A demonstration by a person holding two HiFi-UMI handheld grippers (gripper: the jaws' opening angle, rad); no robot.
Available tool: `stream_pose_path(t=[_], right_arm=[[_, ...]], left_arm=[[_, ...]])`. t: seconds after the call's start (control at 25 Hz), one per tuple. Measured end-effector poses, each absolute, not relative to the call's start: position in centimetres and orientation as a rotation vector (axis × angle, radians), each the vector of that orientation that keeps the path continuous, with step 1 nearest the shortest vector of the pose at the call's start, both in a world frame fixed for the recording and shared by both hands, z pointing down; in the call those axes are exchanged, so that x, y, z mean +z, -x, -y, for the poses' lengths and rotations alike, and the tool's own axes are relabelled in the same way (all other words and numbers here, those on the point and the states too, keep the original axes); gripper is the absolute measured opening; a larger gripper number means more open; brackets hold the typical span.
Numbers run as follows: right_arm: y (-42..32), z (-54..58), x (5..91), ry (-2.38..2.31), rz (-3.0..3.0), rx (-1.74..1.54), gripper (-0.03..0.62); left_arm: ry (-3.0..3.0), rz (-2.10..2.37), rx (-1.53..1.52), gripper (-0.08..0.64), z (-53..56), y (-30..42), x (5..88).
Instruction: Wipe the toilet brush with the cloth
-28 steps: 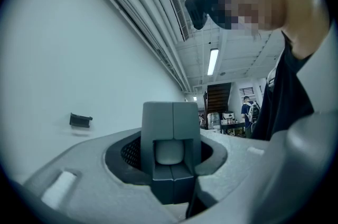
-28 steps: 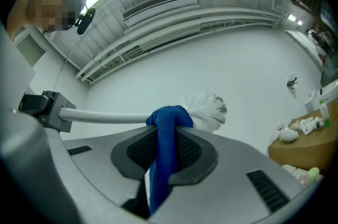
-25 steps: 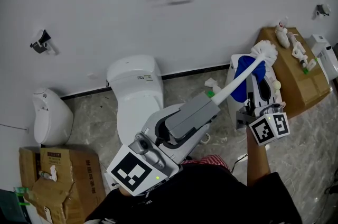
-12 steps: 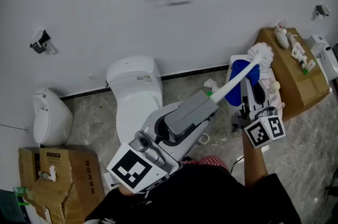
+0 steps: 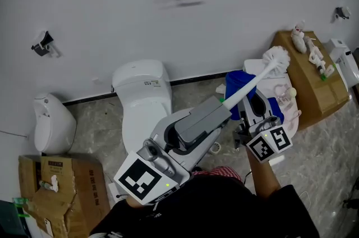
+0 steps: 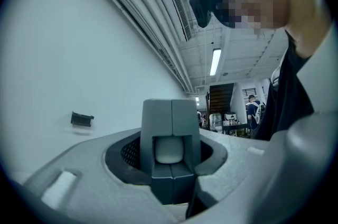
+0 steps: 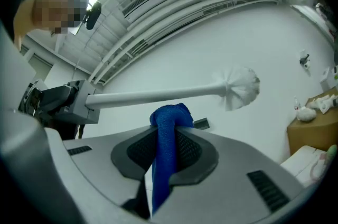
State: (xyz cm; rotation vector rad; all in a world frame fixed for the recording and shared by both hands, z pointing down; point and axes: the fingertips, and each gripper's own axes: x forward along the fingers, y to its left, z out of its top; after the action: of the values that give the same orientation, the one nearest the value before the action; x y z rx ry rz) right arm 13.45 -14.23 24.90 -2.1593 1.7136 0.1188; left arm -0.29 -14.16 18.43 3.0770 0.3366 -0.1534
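My left gripper [image 5: 220,109] is shut on the end of the white toilet brush handle [image 5: 249,87]. The handle slants up to the right and ends in the white bristle head [image 5: 277,57]. In the left gripper view the jaws [image 6: 171,130] are closed round the handle's white end. My right gripper [image 5: 251,110] is shut on a blue cloth [image 5: 238,83], which sits against the handle's middle. In the right gripper view the cloth [image 7: 167,136] bulges from the jaws just under the handle [image 7: 158,95]. The bristle head [image 7: 241,86] is off to the right. I cannot tell whether cloth and handle touch.
A white toilet [image 5: 142,97] stands against the wall, left of the brush. A cardboard box [image 5: 315,88] with small items is at the right, and a white stand [image 5: 280,88] lies below the brush head. A torn box [image 5: 56,186] and a white fixture [image 5: 53,126] are at the left.
My right gripper has slid left and down with the blue cloth, from near the bristle head to the middle of the handle. The brush and left gripper have barely moved.
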Motion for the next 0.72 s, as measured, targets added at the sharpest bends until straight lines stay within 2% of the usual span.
stream_pose_path(t=[0.72], right_arm=[[-6.4,17.9,24.6,1.953,-2.023,0.214,0.066]], left_arm=[[-3.079,-0.296,-0.132,0.17,14.8,-0.5,19.2]])
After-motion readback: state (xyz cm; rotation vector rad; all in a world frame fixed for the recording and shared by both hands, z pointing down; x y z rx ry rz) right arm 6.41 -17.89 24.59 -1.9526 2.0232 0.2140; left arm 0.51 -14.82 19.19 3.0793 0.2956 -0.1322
